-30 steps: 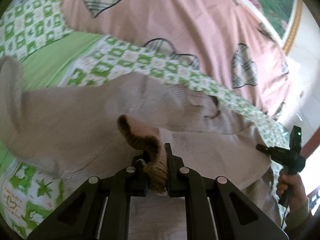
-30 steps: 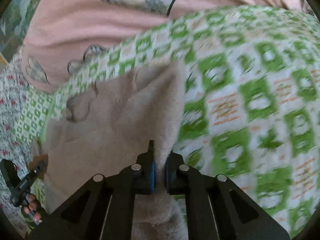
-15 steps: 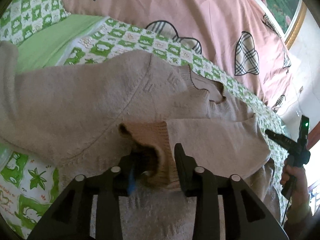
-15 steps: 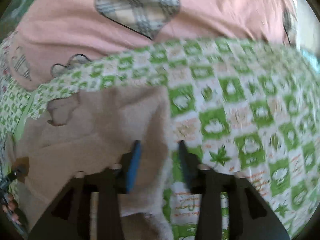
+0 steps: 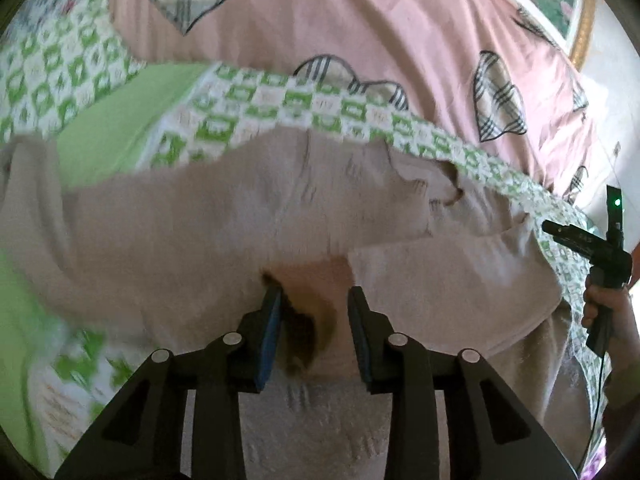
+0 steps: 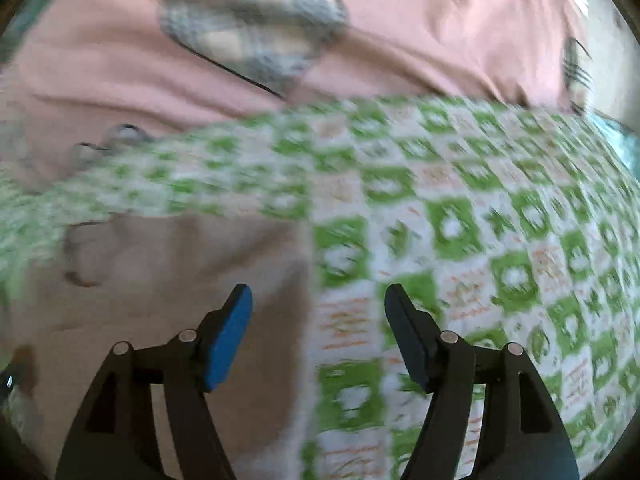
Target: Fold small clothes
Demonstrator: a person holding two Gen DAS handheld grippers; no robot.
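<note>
- A beige knitted sweater point(image 5: 200, 232), soft and slightly fuzzy, lies spread on the bed point(image 6: 500, 220); one sleeve is folded across its body, and the ribbed brown cuff point(image 5: 312, 320) ends near the middle.
- The left claw point(image 5: 314, 300) stands open, its two dark fingers either side of the cuff; whether a pad touches the knit cannot be told, and it grips nothing.
- The right claw point(image 6: 318, 296) is spread wide over the sweater's straight side edge and holds nothing; a blue pad lines its left finger.
- The bed cover is a thin cotton sheet, checked green and white.
- Beyond it lies a pink quilt point(image 5: 360, 20) with plaid hearts.
- Only the left view shows the neckline point(image 5: 448, 184) clearly, and the person's right hand point(image 5: 604, 304) on the black handle.
</note>
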